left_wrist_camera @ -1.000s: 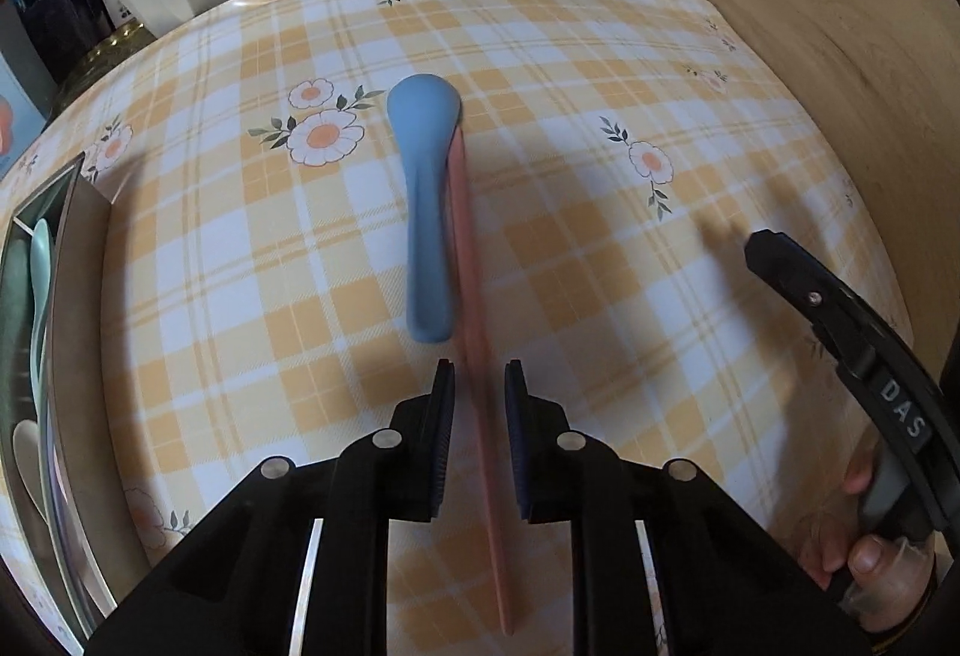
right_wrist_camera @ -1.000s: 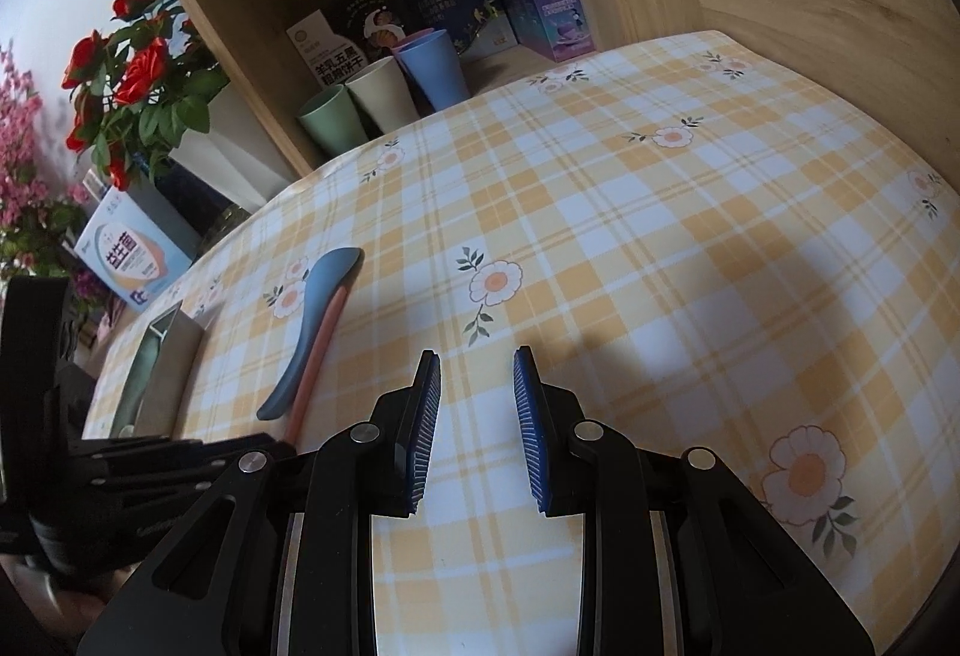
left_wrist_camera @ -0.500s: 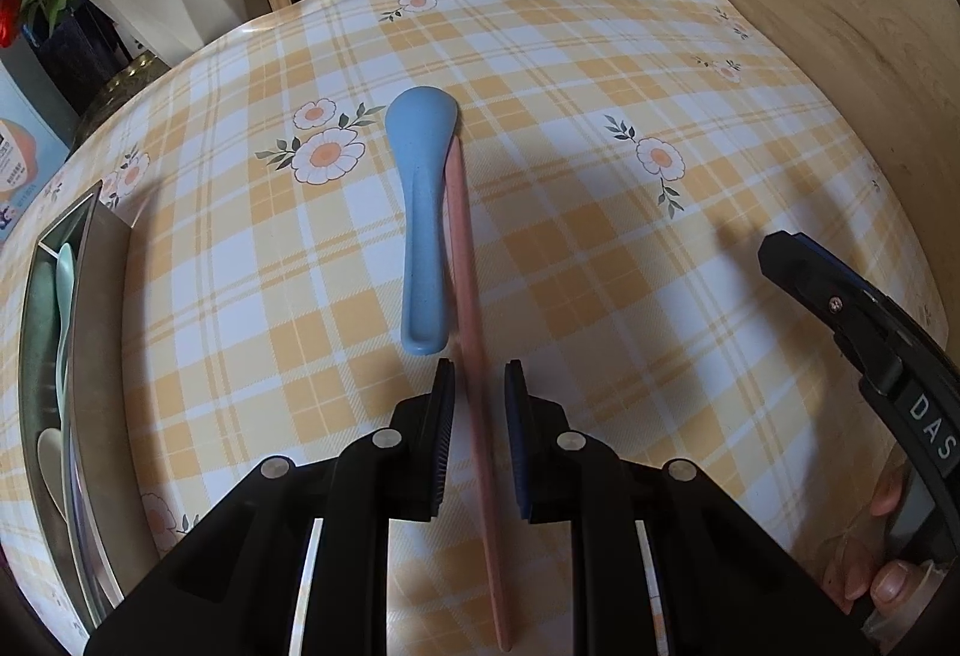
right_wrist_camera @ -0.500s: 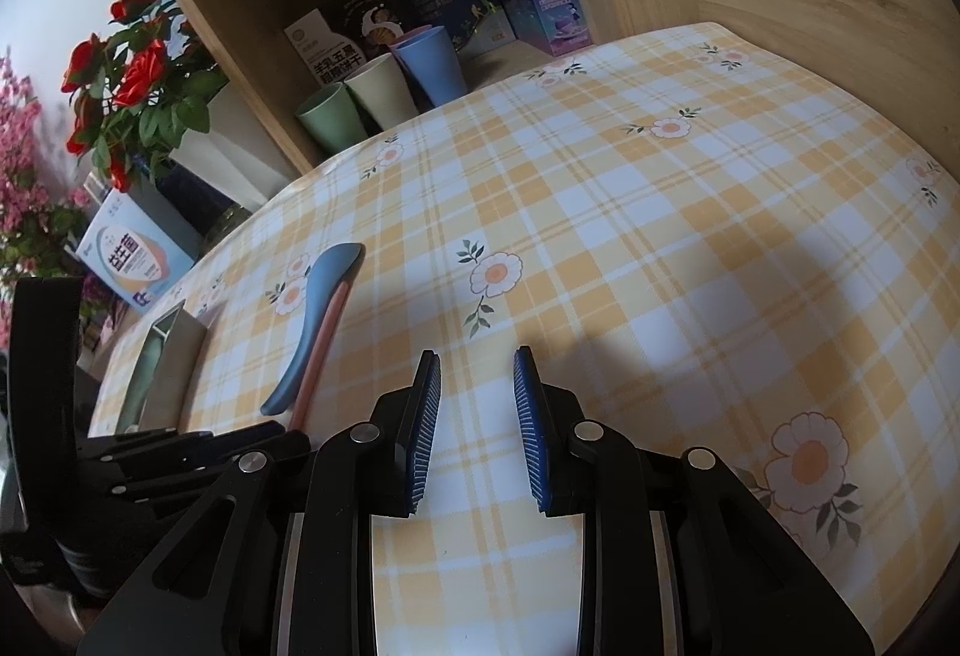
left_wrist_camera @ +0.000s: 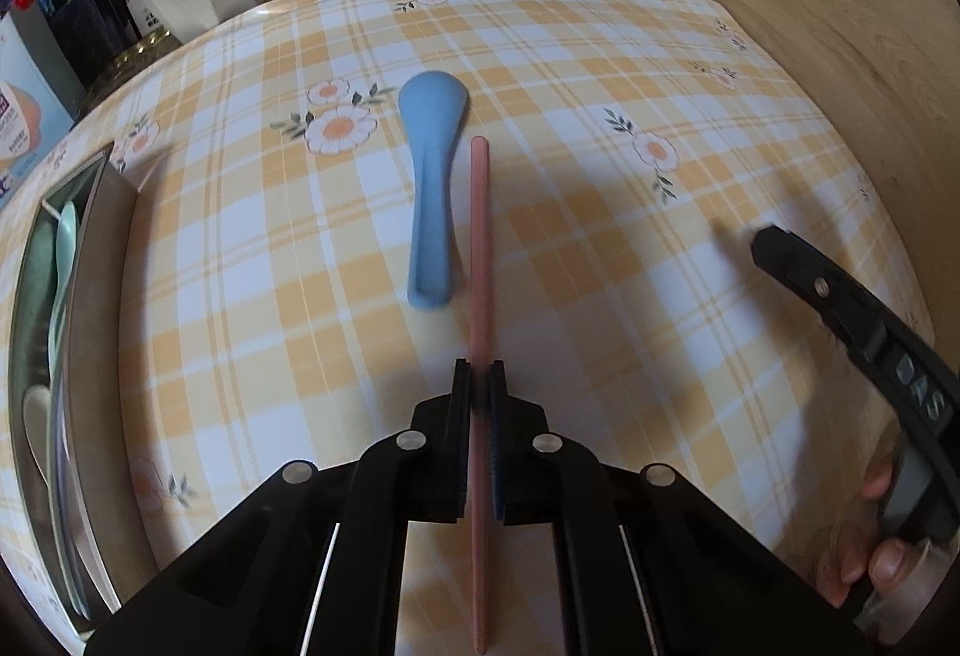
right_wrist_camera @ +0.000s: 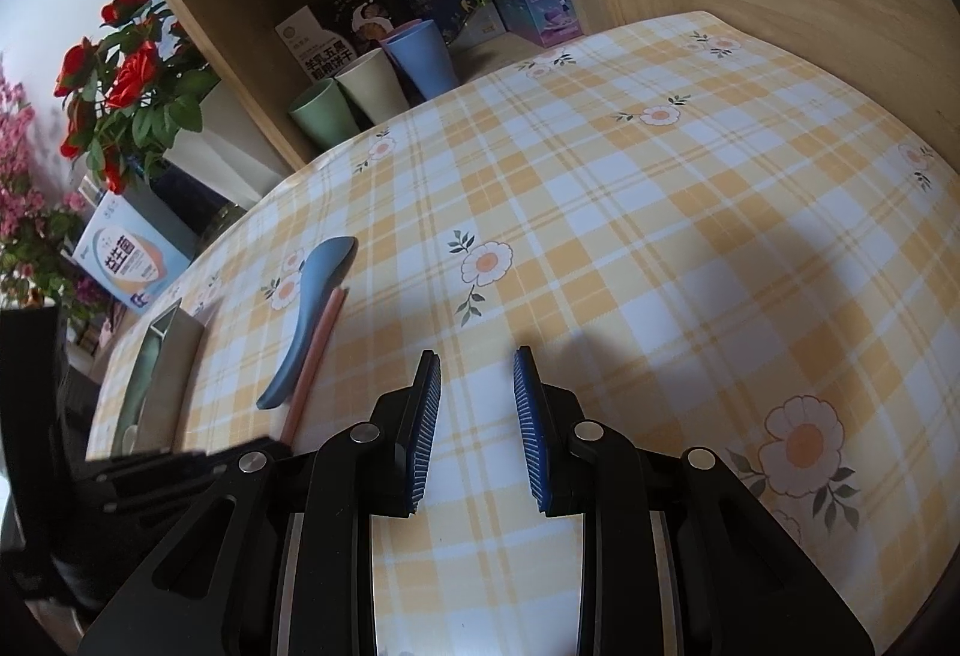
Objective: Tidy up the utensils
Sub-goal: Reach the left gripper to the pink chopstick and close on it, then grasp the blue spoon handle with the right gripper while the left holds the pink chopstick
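Left gripper is clamped on the pink chopstick, which lies along the checked tablecloth just beside the blue spoon. I see my right gripper spread and empty over bare cloth, the metal utensil box far left.

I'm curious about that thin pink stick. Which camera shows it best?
The left wrist view: the pink chopstick runs its full length up the picture, clamped in the left gripper. The right wrist view shows it at a slant beside the blue spoon, its near end hidden.
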The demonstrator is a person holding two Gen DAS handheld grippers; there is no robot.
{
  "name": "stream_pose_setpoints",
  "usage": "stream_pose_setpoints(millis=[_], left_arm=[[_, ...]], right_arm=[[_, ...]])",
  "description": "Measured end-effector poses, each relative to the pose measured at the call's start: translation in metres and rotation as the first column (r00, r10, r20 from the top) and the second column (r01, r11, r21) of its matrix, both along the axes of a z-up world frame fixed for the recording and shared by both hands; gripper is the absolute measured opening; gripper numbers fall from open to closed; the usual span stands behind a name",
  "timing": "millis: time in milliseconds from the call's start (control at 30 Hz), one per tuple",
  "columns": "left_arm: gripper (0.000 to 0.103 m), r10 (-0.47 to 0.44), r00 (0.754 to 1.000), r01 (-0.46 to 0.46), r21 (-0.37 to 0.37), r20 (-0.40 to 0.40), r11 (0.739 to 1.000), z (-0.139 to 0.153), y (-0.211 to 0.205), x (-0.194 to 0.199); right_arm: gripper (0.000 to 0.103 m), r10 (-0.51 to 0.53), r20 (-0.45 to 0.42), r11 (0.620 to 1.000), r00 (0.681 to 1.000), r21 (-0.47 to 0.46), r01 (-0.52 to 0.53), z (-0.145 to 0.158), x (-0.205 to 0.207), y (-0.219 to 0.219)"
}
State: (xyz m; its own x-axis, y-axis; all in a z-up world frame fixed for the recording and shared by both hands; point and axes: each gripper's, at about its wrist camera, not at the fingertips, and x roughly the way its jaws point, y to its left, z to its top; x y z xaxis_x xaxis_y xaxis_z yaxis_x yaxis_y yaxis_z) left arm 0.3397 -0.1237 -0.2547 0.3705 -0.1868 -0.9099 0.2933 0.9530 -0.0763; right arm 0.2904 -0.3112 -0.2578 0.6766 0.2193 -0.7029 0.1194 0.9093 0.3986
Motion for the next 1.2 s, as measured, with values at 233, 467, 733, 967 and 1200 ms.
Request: stream_pose_setpoints(millis=[233, 467, 733, 967, 1200], left_arm=[[0.005, -0.006, 0.999, 0.008, -0.065, 0.04, 0.998, 0.013, 0.011, -0.037], [0.005, 0.015, 0.995, -0.006, -0.092, 0.098, 0.996, 0.032, 0.025, -0.058], [0.005, 0.111, 0.981, -0.086, -0.156, 0.156, 0.984, 0.056, 0.061, -0.06], [0.005, 0.187, 0.968, -0.149, -0.212, 0.17, 0.966, 0.065, 0.091, -0.061], [0.005, 0.235, 0.954, -0.18, -0.269, 0.187, 0.946, 0.067, 0.114, -0.065]], right_arm=[[0.026, -0.002, -0.008, 1.0, 1.0, -0.007, 0.002, 0.002, -0.002, 0.001], [0.026, 0.024, -0.027, 1.0, 0.999, -0.011, -0.024, 0.003, -0.004, 0.01], [0.026, 0.113, -0.038, 0.993, 0.993, -0.029, -0.114, 0.01, 0.006, 0.029], [0.026, 0.271, -0.08, 0.958, 0.959, -0.073, -0.277, 0.014, 0.037, 0.075], [0.037, 0.291, -0.109, 0.949, 0.95, -0.097, -0.302, 0.014, 0.084, 0.112]])
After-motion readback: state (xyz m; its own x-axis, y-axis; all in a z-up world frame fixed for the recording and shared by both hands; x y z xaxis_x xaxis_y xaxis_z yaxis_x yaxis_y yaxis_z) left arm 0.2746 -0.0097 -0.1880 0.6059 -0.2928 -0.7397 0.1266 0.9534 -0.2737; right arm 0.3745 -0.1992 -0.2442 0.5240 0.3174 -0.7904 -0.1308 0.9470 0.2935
